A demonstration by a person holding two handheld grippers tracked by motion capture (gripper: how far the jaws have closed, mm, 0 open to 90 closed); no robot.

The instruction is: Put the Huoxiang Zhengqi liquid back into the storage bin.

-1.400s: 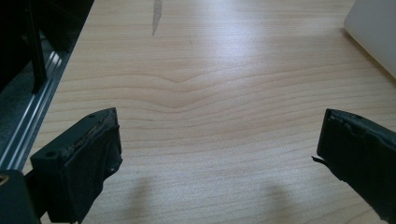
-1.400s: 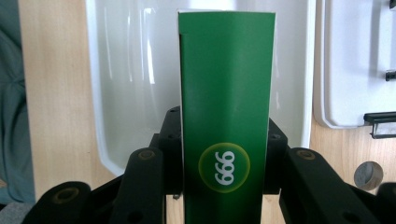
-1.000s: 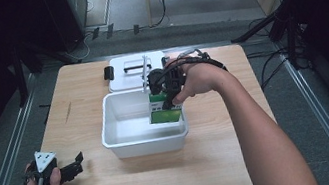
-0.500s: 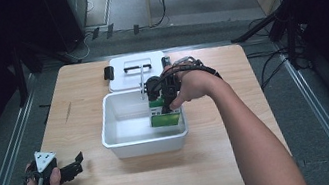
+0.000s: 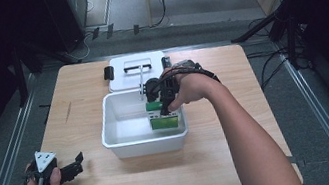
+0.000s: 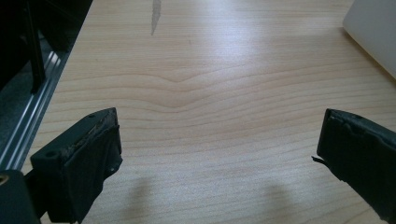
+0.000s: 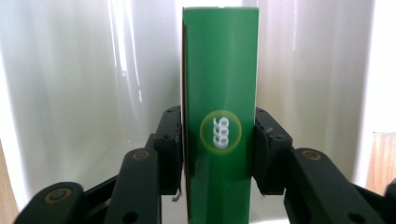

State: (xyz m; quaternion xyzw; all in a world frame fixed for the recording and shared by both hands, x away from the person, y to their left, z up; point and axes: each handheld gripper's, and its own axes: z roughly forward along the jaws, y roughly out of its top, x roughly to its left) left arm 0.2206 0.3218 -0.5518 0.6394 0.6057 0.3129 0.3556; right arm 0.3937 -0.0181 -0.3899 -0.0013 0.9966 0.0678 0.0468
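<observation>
A green box (image 5: pixel 163 119) stands upright inside the white bin (image 5: pixel 114 112), near its right wall. My right gripper (image 5: pixel 162 107) reaches down into the bin and is shut on the box. In the right gripper view the two pads (image 7: pixel 169 140) press on the narrow sides of the green box (image 7: pixel 219 84), which bears a round "666" mark. These jaws have just been opening a little, with the box still between them. My left gripper (image 5: pixel 78 163) rests open on the wooden table (image 5: pixel 225 163) at the front left, with nothing between its jaws (image 6: pixel 219 140).
The bin's white lid (image 5: pixel 136 69), with black clips, lies flat just behind the bin. Bare wood (image 6: pixel 196 70) stretches ahead of the left gripper, with a corner of the bin (image 6: pixel 373 32) at the upper right. A metal rail (image 5: pixel 7 164) runs along the table's left edge.
The right gripper has sunk with the green box deeper into the bin. The left gripper has not moved.
</observation>
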